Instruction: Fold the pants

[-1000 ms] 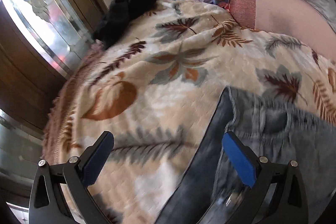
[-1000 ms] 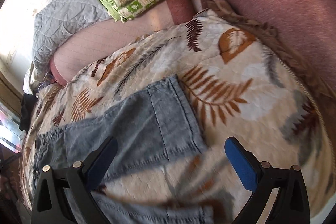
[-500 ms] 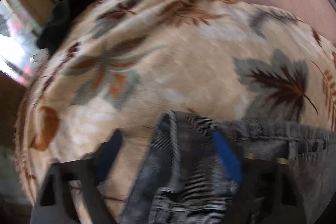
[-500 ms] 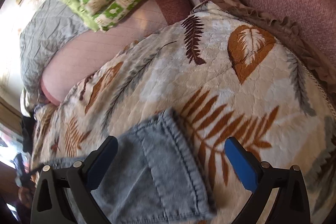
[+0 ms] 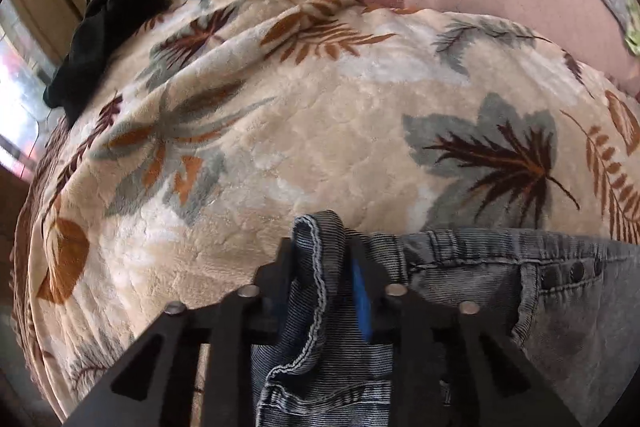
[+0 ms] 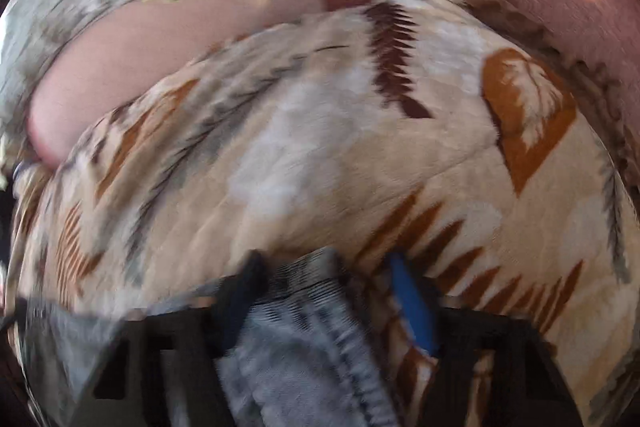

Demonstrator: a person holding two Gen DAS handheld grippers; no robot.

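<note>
Grasp step. Pants (image 5: 520,291) lie flat on leaf blanket (image 5: 320,131). My L gripper (image 5: 324,263) has just closed, pinching waistband corner. R gripper (image 6: 324,287) closing round leg hem; view blurred, prob not clamped yet. Next: finish R pinch, lift both together.

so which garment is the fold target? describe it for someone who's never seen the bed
On the cream leaf-print blanket covering the bed, look at the near edge. The pants lie there: grey-blue denim with a stitched waistband and rivets, the only denim; the black garment sits far off.
</note>
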